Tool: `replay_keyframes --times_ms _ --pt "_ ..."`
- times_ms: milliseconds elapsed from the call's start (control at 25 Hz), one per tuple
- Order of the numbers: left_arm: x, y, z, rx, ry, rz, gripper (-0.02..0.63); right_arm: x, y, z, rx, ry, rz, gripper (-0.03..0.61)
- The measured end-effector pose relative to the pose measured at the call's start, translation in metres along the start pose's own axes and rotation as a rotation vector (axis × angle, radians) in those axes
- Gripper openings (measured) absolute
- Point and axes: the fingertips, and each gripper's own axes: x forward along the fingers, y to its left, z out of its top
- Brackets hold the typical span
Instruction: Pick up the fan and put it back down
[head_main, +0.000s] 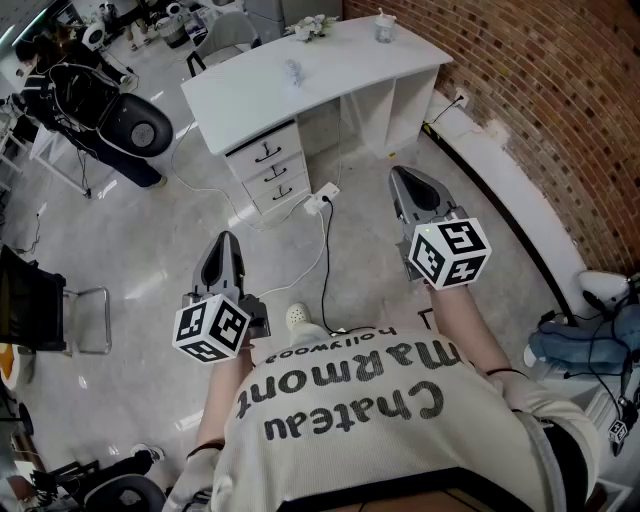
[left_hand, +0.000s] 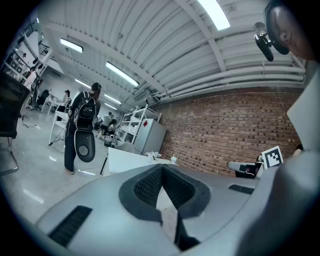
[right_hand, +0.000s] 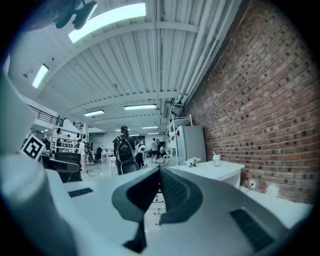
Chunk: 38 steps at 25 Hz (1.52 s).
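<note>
A small pale thing (head_main: 292, 70), possibly the fan, lies near the middle of the white bench (head_main: 240, 100); it is too small to tell its long axis or which way it points. A cup (head_main: 385, 28) and flowers (head_main: 312, 25) stand at the bench's far end, and drawers (head_main: 270, 165) sit under its near end. Left claw (head_main: 226, 242) (left_hand: 161, 169): clenched, pad tips meeting, grasping nothing. Right claw (head_main: 402, 178) (right_hand: 160, 170): likewise clenched tip to tip and empty. Both claws are held level above the floor (head_main: 150, 260), facing the bench and well apart from it. The brick wall (head_main: 540, 80) runs along the right side.
</note>
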Motion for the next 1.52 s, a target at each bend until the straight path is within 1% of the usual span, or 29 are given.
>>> replay_keyframes --times_ms 240,360,520,640,760,840,1040,1240,1360,1520 --pt "-0.001 -0.003 -0.007 -0.010 0.005 -0.007 0.002 -0.006 0.003 -0.007 -0.012 0.011 0.019 0.003" --pt "0.004 -0.001 -0.015 -0.023 0.023 -0.008 0.002 -0.004 0.000 -0.014 -0.013 0.029 0.015 0.003" --pt "0.017 0.004 -0.020 -0.032 0.051 -0.017 0.002 0.007 -0.004 -0.021 0.031 0.033 0.028 0.003" --pt "0.040 0.013 -0.014 -0.026 0.059 -0.038 0.002 0.028 -0.005 -0.016 0.055 0.007 0.029 0.003" --pt "0.067 0.023 -0.004 -0.043 0.049 -0.070 0.002 0.049 -0.006 -0.008 0.016 0.003 0.015 0.003" --pt "0.086 0.028 0.009 -0.057 0.030 -0.098 0.002 0.063 -0.007 0.003 -0.005 -0.018 0.006 0.003" --pt "0.139 0.045 0.044 -0.044 0.012 -0.147 0.002 0.116 -0.013 0.023 -0.004 -0.041 -0.025 0.003" --pt "0.184 0.071 0.057 -0.043 0.026 -0.158 0.002 0.168 -0.025 0.025 0.039 -0.033 -0.046 0.003" --pt "0.209 0.086 0.062 -0.052 0.032 -0.164 0.002 0.196 -0.035 0.023 0.089 -0.024 -0.075 0.003" --pt "0.243 0.103 0.074 -0.053 0.033 -0.182 0.002 0.229 -0.041 0.024 0.145 -0.022 -0.092 0.003"
